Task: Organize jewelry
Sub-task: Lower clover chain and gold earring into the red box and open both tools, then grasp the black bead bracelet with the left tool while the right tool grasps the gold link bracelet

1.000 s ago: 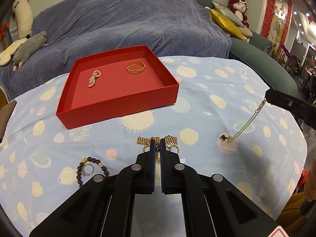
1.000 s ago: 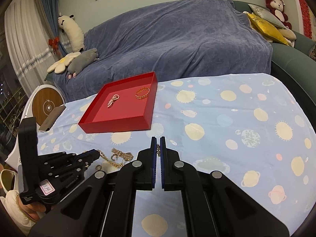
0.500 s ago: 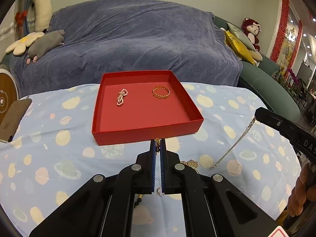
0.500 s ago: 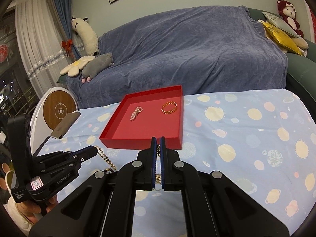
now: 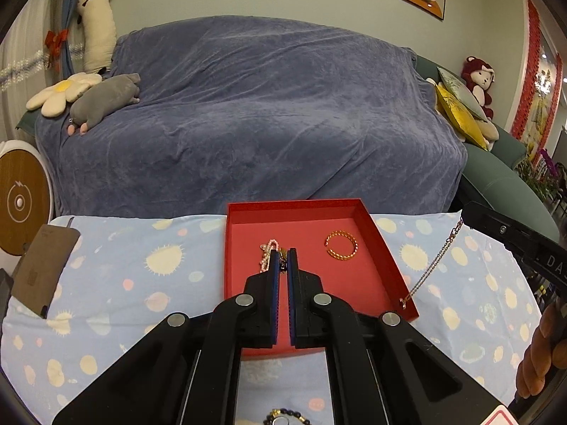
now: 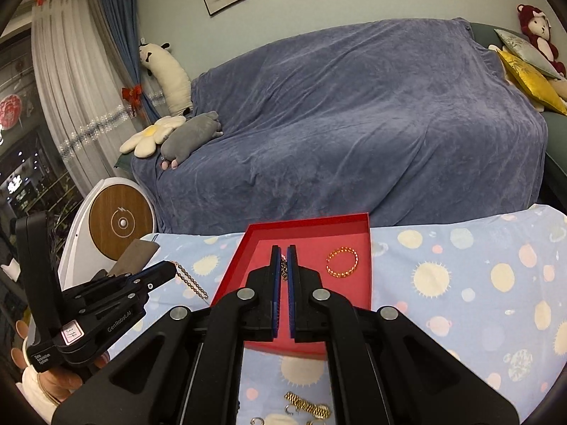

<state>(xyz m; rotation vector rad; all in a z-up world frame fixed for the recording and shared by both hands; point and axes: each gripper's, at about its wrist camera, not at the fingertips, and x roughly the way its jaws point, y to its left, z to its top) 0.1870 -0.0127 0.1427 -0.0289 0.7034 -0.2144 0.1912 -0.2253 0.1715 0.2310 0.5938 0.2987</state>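
A red tray (image 5: 388, 248) (image 6: 365, 276) sits on the table and holds a gold bracelet (image 5: 341, 245) (image 6: 342, 262) and a pearl piece (image 5: 266, 253). Both grippers hold one thin gold chain necklace (image 5: 430, 265) (image 6: 189, 279) by its two ends, lifted above the table. My left gripper (image 5: 282, 260) is shut on one end over the tray. My right gripper (image 6: 282, 260) is shut on the other end; it shows at the right in the left wrist view (image 5: 467, 217).
The table has a blue spotted cloth (image 5: 141, 283). A dark bead bracelet (image 5: 283, 416) and a gold watch-band piece with small earrings (image 6: 308, 407) lie near the front edge. A brown card (image 5: 42, 269) lies at the left. A covered sofa (image 5: 265, 124) stands behind.
Both grippers have risen and moved forward to above the tray, lifting the chain necklace off the cloth. The tray now lies right under the fingertips.
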